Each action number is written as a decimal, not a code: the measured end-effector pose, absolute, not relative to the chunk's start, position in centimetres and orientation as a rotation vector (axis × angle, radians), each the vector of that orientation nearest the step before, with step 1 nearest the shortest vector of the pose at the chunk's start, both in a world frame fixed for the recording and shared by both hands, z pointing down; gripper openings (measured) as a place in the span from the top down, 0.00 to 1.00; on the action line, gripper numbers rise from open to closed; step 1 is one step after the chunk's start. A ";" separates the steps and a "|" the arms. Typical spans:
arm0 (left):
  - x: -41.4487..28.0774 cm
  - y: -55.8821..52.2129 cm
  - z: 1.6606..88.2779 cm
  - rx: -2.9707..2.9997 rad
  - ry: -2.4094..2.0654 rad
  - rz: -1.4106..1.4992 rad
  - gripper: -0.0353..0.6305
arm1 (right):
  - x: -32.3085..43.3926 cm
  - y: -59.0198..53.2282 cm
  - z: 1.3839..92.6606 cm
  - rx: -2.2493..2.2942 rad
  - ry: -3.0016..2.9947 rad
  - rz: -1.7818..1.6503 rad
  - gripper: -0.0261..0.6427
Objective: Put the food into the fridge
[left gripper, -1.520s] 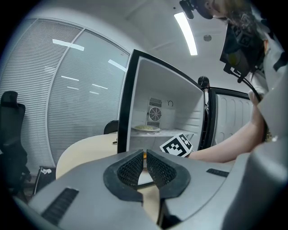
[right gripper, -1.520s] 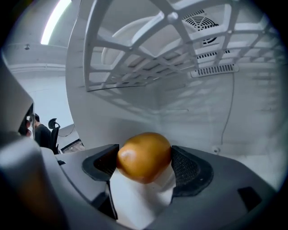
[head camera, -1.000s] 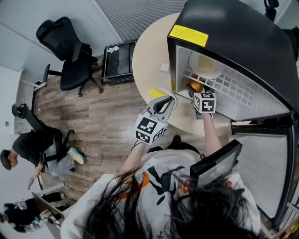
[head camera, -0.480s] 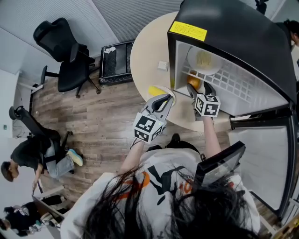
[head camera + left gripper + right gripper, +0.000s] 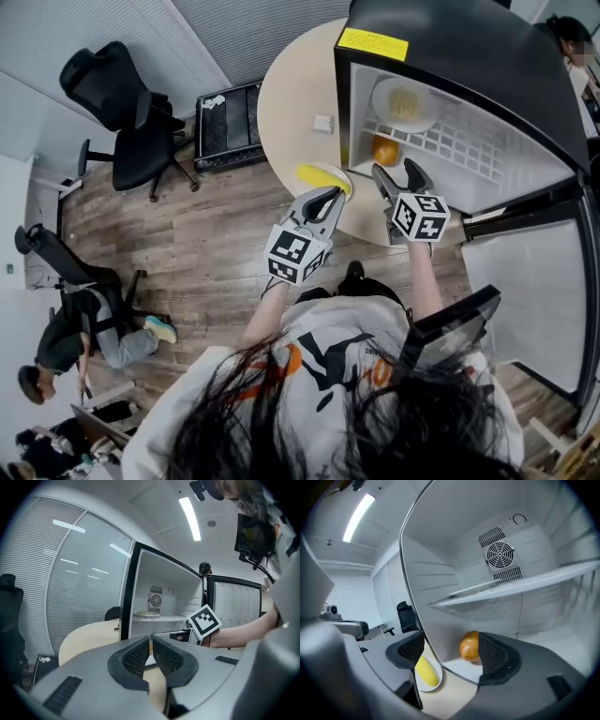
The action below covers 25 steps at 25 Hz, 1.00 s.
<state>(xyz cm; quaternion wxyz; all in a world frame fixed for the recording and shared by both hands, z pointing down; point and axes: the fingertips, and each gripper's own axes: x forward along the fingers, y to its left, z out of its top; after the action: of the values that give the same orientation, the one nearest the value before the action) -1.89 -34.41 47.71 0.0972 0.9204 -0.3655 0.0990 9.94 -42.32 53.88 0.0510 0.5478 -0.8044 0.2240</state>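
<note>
Clearly the right tongs (image 5: 450, 648) stand wide open and hold nothing. Their two pads frame the orange (image 5: 469, 646), which lies free beyond them on the fridge floor, under the shelf (image 5: 520, 585) and close to the left wall. In the head view these tongs (image 5: 398, 178) hover just in front of the open fridge (image 5: 469, 66), with the orange (image 5: 385, 150) a little past their tips.

The left tongs (image 5: 151, 641) are closed, with only a thin slit between the pads and nothing in it. From the head view they (image 5: 330, 195) hang over the near edge of the worktop (image 5: 291, 103). Their tips are just beside the corn (image 5: 323, 176); whether they touch it cannot be told. The corn (image 5: 426, 671) lies on a white plate (image 5: 439, 679) on the worktop, outside the fridge and beside its left wall.

Higher in the fridge, a dish (image 5: 403, 101) with pale food sits on the wire shelf. A round fan (image 5: 500, 555) is set in the back wall. The door (image 5: 534, 291) stands open at the person's right.

A small white thing (image 5: 322, 123) lies on the worktop near the fridge. Farther off, a black chair (image 5: 131, 103) stands on the wood floor, and a person (image 5: 84, 328) sits low on that floor.
</note>
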 end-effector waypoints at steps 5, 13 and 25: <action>-2.5 -32.8 47.5 2.735 -1.057 0.287 0.92 | 8.1 -39.8 52.1 1.648 -2.497 0.686 0.42; -4.1 -29.8 47.5 2.741 -1.037 0.270 0.92 | 5.3 -35.8 50.2 1.659 -2.552 0.687 0.74; -7.2 -24.6 48.0 2.730 -1.012 0.241 0.92 | 1.1 -29.0 49.6 1.653 -2.540 0.712 0.84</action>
<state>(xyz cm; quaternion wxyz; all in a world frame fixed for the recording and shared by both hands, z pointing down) -7.20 -24.60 47.99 0.1098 0.9288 -0.3443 0.0820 1.11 -29.03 49.56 0.0142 0.5308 -0.8159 0.2287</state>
